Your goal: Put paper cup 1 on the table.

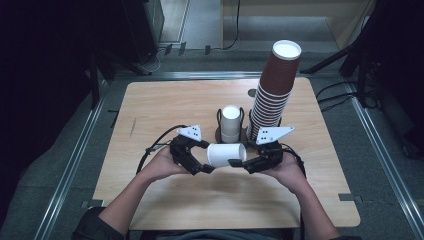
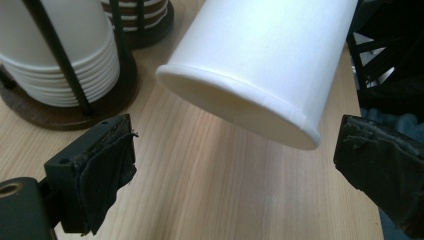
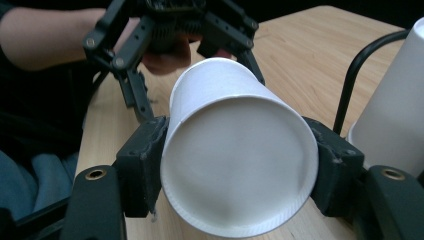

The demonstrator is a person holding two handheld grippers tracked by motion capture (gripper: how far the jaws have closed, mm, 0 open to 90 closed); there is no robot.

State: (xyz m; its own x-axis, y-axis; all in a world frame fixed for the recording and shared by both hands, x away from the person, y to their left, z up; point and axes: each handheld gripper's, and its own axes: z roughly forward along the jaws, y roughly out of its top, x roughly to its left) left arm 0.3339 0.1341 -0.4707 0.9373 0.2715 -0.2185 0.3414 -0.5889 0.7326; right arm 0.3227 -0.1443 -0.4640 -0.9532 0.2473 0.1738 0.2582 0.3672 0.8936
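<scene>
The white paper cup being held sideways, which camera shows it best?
The right gripper view: the white paper cup sits close and centred, clamped at its base end between the right hand-held gripper pads. The left gripper view shows its open rim end, cropped at the top. The high view shows it small, lying level between both hands.

No readable text, label, brand, number or sign anywhere. Plain white on the paper cup (image 1: 226,154) and on the white cup stack (image 1: 230,123); plain brown on the tall cup stack (image 1: 272,92). Only black dots on the grey plates, no lettering on the worktop (image 1: 170,107).
</scene>
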